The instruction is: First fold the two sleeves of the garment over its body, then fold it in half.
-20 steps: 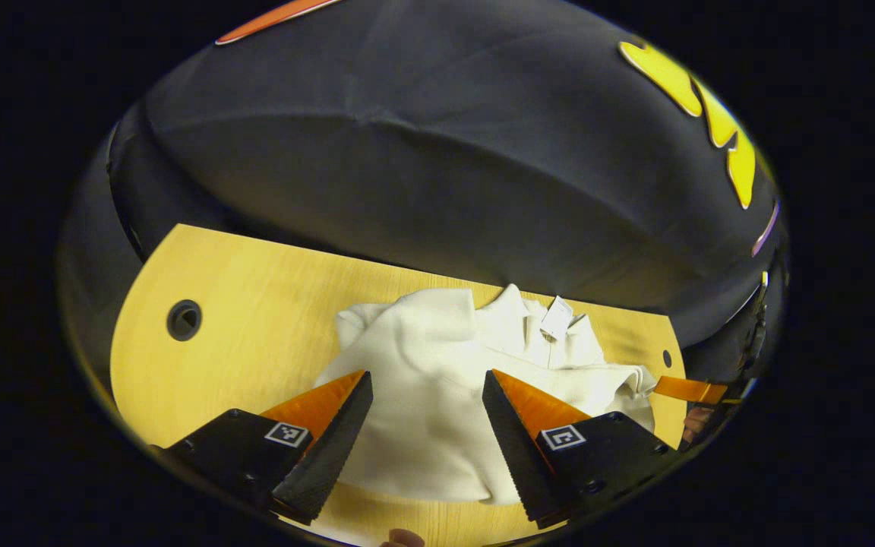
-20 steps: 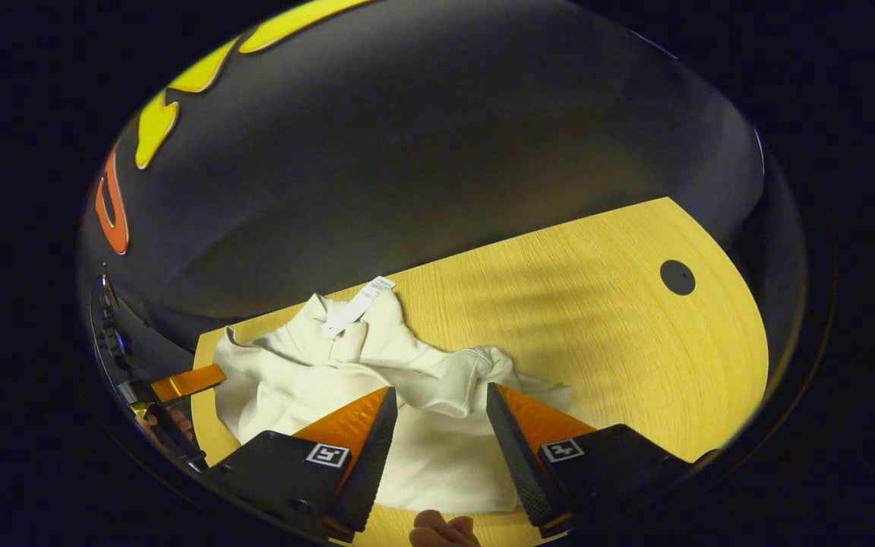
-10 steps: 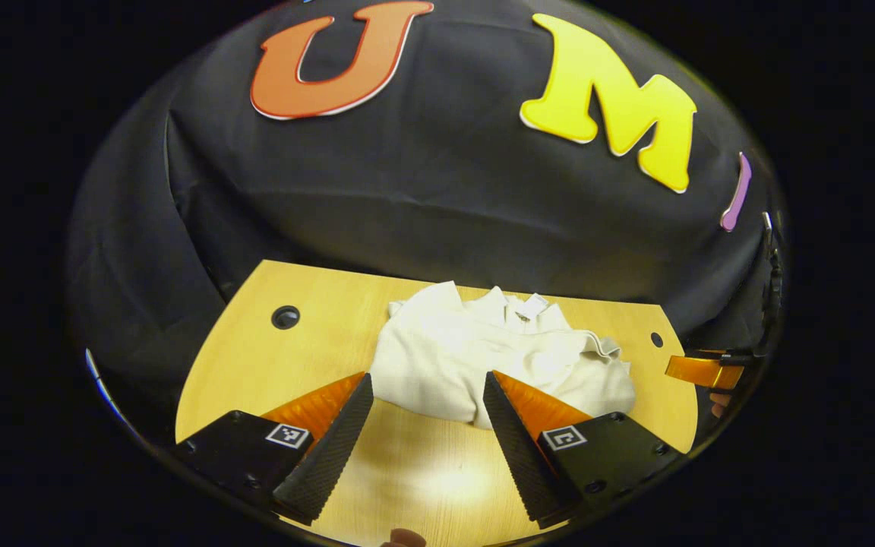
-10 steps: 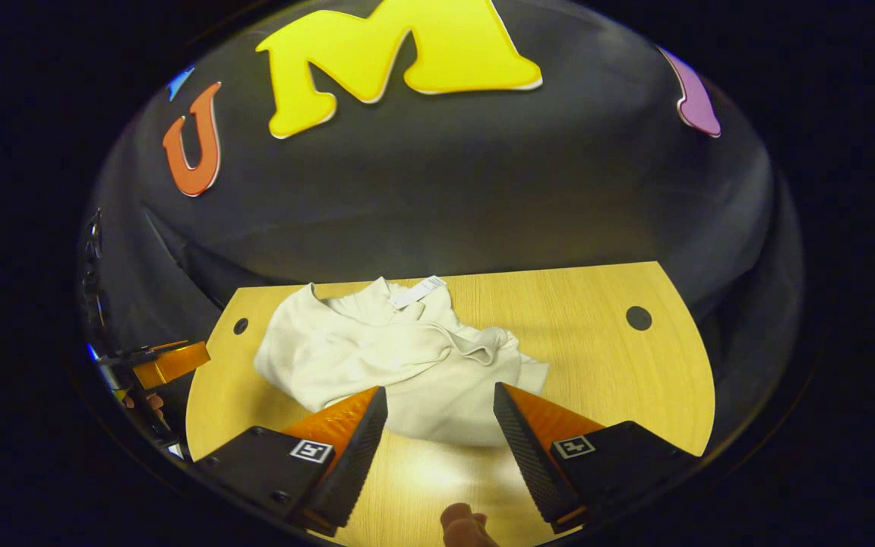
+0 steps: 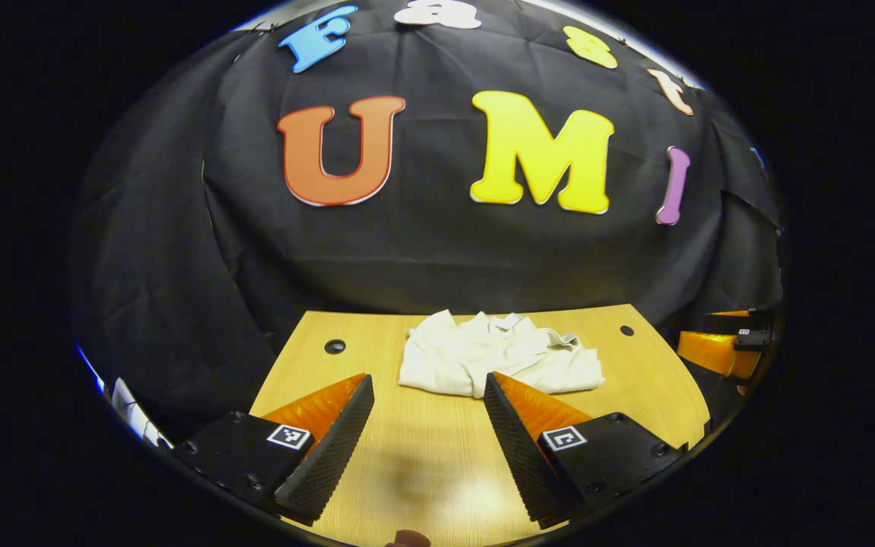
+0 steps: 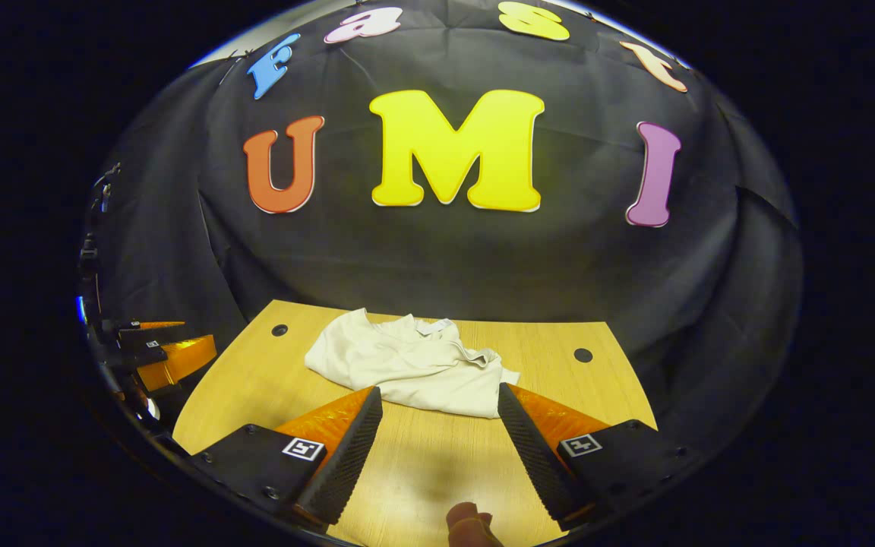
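Both tools, left tool [image 5: 426, 406] and right tool [image 6: 439, 418], wide open and empty, have backed off the cream cloth garment [image 5: 500, 363], now lying compactly bundled ahead on the pale wooden table [image 5: 422, 471], suggesting folding done

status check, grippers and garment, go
Left gripper open, holding nothing. Right gripper open, holding nothing. Garment lies folded on the table, clear of both. Nothing in the way.

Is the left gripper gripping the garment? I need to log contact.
No: the left gripper stands open over the bare table, short of the garment.
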A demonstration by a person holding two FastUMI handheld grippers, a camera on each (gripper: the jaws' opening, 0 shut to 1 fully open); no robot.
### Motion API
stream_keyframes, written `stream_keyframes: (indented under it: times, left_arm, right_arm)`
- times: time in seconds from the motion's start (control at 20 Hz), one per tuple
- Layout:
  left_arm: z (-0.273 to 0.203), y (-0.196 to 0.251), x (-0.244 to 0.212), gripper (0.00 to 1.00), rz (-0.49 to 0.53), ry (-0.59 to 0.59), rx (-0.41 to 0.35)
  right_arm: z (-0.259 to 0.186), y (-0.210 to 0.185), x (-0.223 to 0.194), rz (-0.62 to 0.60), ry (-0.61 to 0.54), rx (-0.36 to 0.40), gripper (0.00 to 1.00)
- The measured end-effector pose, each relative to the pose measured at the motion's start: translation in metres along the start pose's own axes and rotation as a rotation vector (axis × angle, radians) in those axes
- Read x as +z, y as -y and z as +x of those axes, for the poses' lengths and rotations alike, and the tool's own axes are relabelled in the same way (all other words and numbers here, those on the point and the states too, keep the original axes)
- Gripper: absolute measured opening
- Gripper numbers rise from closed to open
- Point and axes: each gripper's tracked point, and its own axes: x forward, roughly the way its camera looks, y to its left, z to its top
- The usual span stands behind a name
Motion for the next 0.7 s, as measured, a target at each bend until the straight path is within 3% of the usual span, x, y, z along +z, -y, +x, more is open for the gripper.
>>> stream_keyframes:
  times: [0.05,0.25,0.3,0.45,0.6,0.7]
  left_arm:
    - [-0.017,0.005,0.002,0.95,0.009,0.014,-0.007]
    - [-0.082,0.018,0.003,0.94,0.028,0.079,-0.009]
    - [-0.097,0.018,-0.001,0.94,0.028,0.094,-0.004]
    - [-0.134,0.016,-0.009,0.95,0.031,0.163,0.028]
    - [-0.168,0.016,-0.017,0.95,-0.004,0.232,0.042]
    - [-0.185,0.014,-0.018,0.95,-0.011,0.281,0.051]
  right_arm:
    - [-0.017,-0.003,0.004,0.004,0.020,-0.003,0.96]
    - [-0.083,-0.006,0.022,0.014,0.150,-0.070,0.96]
    - [-0.099,-0.007,0.022,0.004,0.184,-0.092,0.92]
    - [-0.146,-0.010,0.009,-0.012,0.267,-0.134,0.96]
    - [-0.176,-0.019,-0.020,-0.016,0.298,-0.141,0.92]
    - [-0.194,-0.018,-0.025,-0.015,0.349,-0.143,0.97]
